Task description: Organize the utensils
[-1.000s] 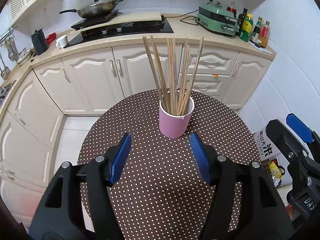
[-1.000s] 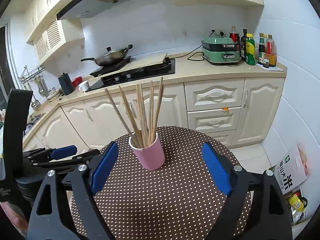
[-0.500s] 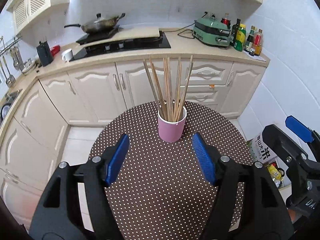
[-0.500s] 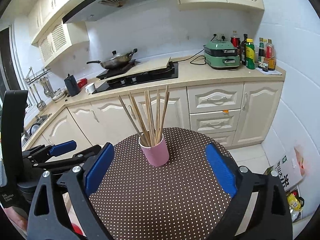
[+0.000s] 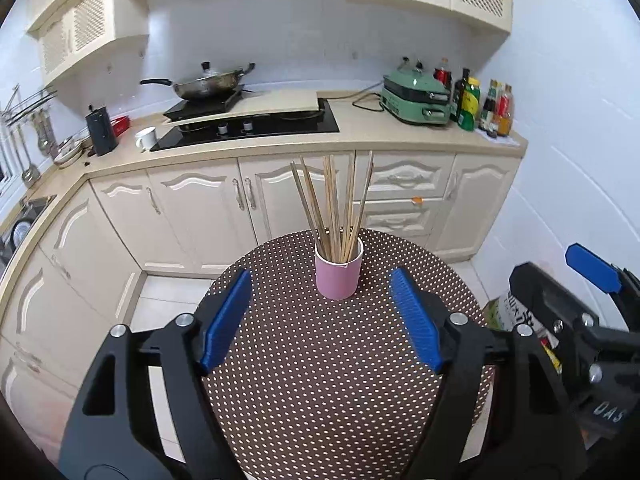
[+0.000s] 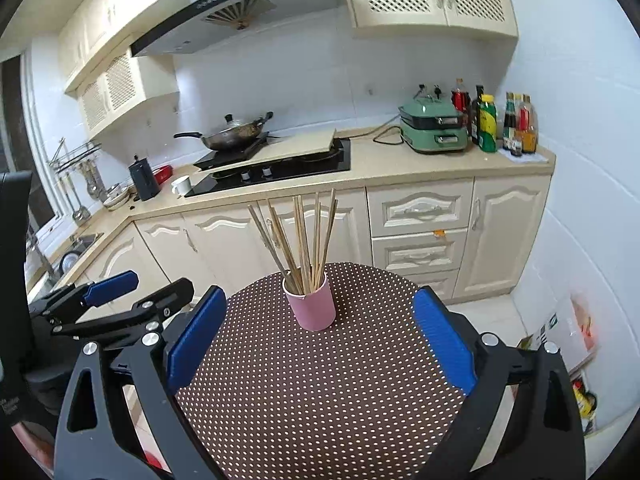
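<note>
A pink cup (image 5: pixel 338 272) stands upright on the far part of a round brown polka-dot table (image 5: pixel 328 380). Several wooden chopsticks (image 5: pixel 334 204) stand in it, fanned out. My left gripper (image 5: pixel 320 316) is open and empty, held back from the cup over the table. The right gripper's black body shows at the right edge of the left wrist view. In the right wrist view the cup (image 6: pixel 313 304) with the chopsticks (image 6: pixel 300 240) is ahead, and my right gripper (image 6: pixel 320 344) is open and empty. The left gripper shows at its left.
Cream kitchen cabinets (image 5: pixel 192 216) and a counter run behind the table. A stove with a wok (image 5: pixel 208 86), a green appliance (image 5: pixel 416 100) and several bottles (image 5: pixel 484 104) sit on it. A bag (image 6: pixel 560 332) lies on the floor at the right.
Both grippers have drawn back and tilted up from the cup, which now looks smaller and farther. The cup and chopsticks have not moved. Both grippers stay open.
</note>
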`<state>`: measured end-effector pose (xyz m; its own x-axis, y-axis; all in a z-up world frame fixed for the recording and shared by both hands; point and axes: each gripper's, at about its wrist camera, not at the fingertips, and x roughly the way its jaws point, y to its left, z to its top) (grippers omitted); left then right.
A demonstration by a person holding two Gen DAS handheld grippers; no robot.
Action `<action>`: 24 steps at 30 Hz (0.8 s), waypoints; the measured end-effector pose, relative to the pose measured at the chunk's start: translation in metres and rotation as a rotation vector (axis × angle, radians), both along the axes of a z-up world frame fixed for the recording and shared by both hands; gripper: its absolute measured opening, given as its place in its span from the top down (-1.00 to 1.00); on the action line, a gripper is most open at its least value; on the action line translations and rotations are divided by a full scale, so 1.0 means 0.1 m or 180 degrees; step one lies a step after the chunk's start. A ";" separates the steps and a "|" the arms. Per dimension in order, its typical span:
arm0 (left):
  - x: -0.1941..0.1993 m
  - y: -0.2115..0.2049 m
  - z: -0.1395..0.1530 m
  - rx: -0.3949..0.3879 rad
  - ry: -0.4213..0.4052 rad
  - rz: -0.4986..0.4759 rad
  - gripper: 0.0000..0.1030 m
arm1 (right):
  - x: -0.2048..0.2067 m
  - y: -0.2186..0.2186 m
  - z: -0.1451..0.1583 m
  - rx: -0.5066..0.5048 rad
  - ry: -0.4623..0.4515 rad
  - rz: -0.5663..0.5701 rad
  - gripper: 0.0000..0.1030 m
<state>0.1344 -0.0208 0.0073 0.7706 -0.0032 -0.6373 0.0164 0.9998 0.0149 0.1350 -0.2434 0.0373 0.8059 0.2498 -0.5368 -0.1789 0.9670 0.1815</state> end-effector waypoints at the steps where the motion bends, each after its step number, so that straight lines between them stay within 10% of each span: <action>1: -0.03 -0.02 0.02 -0.0011 -0.0008 0.0025 -0.44 | -0.04 -0.01 0.03 -0.0037 -0.0024 0.0037 -0.77; 24: -0.67 -0.23 0.21 -0.0115 -0.0356 0.0157 -0.72 | -0.53 -0.23 0.12 -0.0086 -0.0254 0.0172 -0.80</action>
<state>0.0670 -0.0436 0.0281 0.8366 0.0149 -0.5476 -0.0324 0.9992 -0.0223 0.0821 -0.2664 0.0498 0.8321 0.2802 -0.4787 -0.2436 0.9599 0.1385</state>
